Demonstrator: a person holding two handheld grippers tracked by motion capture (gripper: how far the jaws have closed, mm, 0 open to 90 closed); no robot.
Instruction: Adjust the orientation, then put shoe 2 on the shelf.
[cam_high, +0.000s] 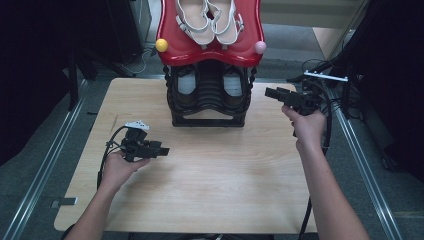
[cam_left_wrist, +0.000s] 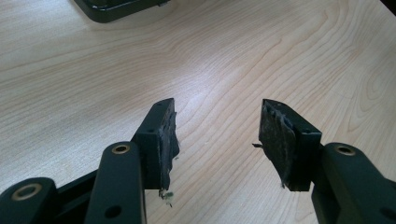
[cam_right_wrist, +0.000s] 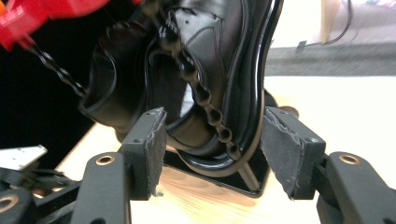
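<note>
Right hand-held gripper (cam_high: 272, 93) open, just beside black shoe (cam_high: 232, 85) on rack (cam_high: 207, 119).

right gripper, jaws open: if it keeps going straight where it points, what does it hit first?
Likely the black shoe on the lower tier of the rack: the right gripper points at it, with the rack's beaded post just in front. Depth is unclear.

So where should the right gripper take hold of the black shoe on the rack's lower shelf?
Probably at the heel collar of the black shoe, coming in from the rack's right side, where the open right gripper already faces it; the rim there looks thin enough to pinch.
</note>
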